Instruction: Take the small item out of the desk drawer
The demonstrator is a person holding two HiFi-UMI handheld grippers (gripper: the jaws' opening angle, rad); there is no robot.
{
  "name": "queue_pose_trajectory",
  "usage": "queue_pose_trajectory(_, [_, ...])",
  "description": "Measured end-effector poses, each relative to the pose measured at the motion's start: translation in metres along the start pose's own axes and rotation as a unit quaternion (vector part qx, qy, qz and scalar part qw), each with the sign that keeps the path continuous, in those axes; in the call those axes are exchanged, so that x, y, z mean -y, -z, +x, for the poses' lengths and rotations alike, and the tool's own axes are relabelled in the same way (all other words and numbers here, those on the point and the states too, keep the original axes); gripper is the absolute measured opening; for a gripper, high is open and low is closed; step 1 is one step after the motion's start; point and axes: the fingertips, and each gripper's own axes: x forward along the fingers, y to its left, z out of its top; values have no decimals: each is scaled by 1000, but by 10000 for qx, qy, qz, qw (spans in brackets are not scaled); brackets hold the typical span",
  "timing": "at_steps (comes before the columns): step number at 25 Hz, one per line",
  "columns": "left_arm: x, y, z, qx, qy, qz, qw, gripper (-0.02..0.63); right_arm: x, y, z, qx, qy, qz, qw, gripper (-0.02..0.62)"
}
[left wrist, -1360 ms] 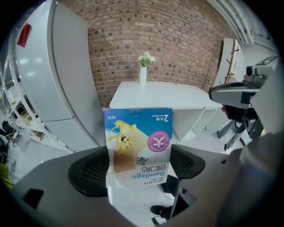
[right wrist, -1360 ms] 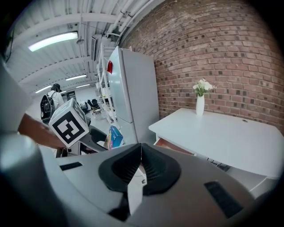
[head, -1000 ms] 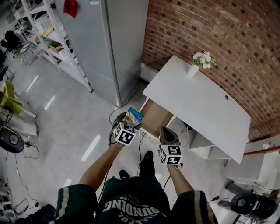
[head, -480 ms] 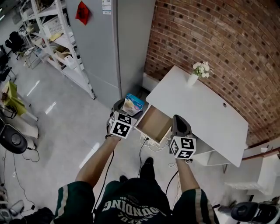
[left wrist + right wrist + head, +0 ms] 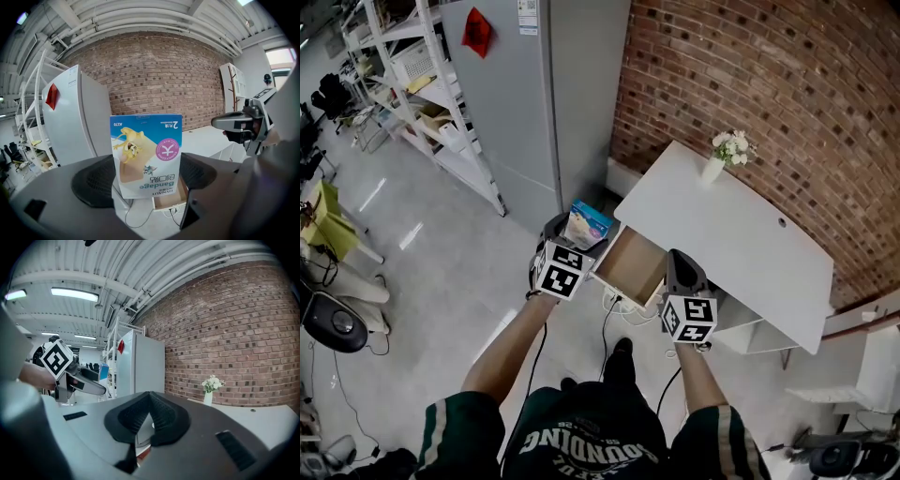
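stands on a pale, glossy floor [image 5: 441, 253] and looks steeply down past both forearms. faces a red brick wall [image 5: 750, 75] filling the upper right, with a tall grey cabinet [image 5: 534, 103] at its left end and white shelving racks [image 5: 412, 75] further left. sees a white bench [image 5: 741, 244] set slantwise along the foot of the wall. finds the wooden drawer [image 5: 630, 265] pulled well out from the bench's near left end, open side up, between the two grippers.

holds the left gripper [image 5: 577, 232] out over the floor, just left of the drawer. clamps its fingers [image 5: 91, 180] on the two sides of a bandage box [image 5: 146, 154], one black pad against each edge. carries the box upright between them, blue band at the top, print upside down in the left gripper view, a round pink sticker on its face. has the box out of the drawer, in the air just beside it, touching only the pads.

holds the right gripper [image 5: 149, 420] just beside the drawer's right side, near the bench's front edge. has its fingers closed on each other, ridged pads touching.

shows a white vase [image 5: 713, 172] of pale flowers near the bench's far left corner, well apart from both grippers. shows white cables [image 5: 619, 305] lying on the floor below the drawer.
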Motion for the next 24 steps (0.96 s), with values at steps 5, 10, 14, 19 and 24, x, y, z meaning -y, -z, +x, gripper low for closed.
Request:
queue_pose_trajectory(5, [5, -1, 1, 20, 32, 11, 10000, 430, -3, 4, -2, -34, -46, 0, 10000, 25])
queue_pose_trajectory(10, [7, -3, 1, 18, 57, 46, 10000, 430, -3, 2, -3, -27, -53, 9, 10000, 25])
queue_pose_trajectory(14, [11, -3, 2, -4, 97, 53, 9999, 430, -3, 3, -4, -45, -61, 29, 10000, 25])
queue_pose_trajectory(19, [16, -2, 4, -24, 132, 77, 9999, 430, -4, 5, -5, -55, -92, 48, 9999, 24])
queue_pose_trajectory(24, [19, -2, 6, -31, 168, 74, 9998, 430, -5, 6, -5, -79, -146, 68, 9998, 25])
